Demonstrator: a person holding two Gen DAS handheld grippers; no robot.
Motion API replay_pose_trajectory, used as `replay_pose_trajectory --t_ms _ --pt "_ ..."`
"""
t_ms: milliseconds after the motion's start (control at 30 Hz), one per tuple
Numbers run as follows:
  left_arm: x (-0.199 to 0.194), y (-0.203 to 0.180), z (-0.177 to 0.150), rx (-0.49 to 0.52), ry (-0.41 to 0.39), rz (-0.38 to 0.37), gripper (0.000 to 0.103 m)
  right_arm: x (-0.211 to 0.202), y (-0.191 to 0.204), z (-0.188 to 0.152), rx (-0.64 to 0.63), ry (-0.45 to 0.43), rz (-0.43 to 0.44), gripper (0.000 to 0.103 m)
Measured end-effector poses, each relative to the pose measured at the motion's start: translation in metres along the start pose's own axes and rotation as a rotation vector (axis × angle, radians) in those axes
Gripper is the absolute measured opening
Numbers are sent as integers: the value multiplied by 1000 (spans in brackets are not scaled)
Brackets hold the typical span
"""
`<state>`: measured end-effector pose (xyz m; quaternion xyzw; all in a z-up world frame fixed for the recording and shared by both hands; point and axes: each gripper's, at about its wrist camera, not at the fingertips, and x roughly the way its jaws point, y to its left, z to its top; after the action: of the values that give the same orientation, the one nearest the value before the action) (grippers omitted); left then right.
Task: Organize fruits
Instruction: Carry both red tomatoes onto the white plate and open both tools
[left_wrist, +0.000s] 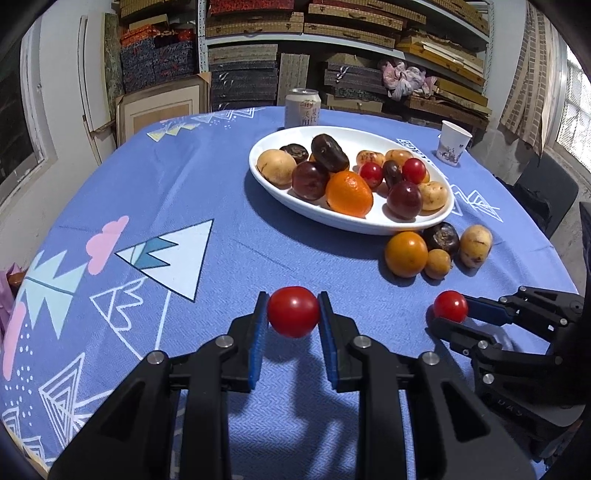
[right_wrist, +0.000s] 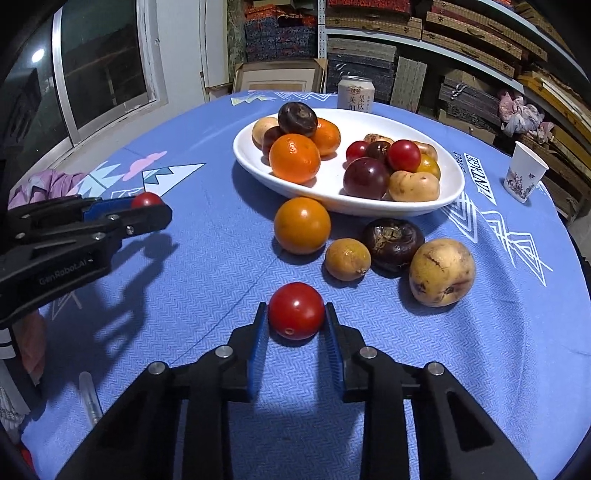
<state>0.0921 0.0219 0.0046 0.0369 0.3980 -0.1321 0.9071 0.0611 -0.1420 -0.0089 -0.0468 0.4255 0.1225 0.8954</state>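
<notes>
Jaws, left gripper (left_wrist: 292, 314): pinch glossy round tomato (left_wrist: 293, 312) | right gripper (right_wrist: 296, 314): pinch smooth red tomato (right_wrist: 296, 311)

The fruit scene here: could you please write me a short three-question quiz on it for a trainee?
1. True or false: each gripper, left and right, has a red tomato between its fingers.
2. How many fruits lie loose on the tablecloth beside the plate, not counting the tomatoes at the grippers? A) two B) four C) six
3. What stands just behind the plate?

Key
1. True: the left tomato and the right tomato each sit between blue pads.
2. B: an orange, a small yellow fruit, a dark fruit and a yellow-brown one.
3. A can.
</notes>
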Motion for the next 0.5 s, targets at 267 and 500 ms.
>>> replay_pose_trajectory --t_ms 267,500 --pt "7 -2 -1 16 14 21 26 -14 0 0 -17 -46 0 29" --pt "5 -5 31 -8 -22 -22 26 -45 -30 24 33 -150 -8 29"
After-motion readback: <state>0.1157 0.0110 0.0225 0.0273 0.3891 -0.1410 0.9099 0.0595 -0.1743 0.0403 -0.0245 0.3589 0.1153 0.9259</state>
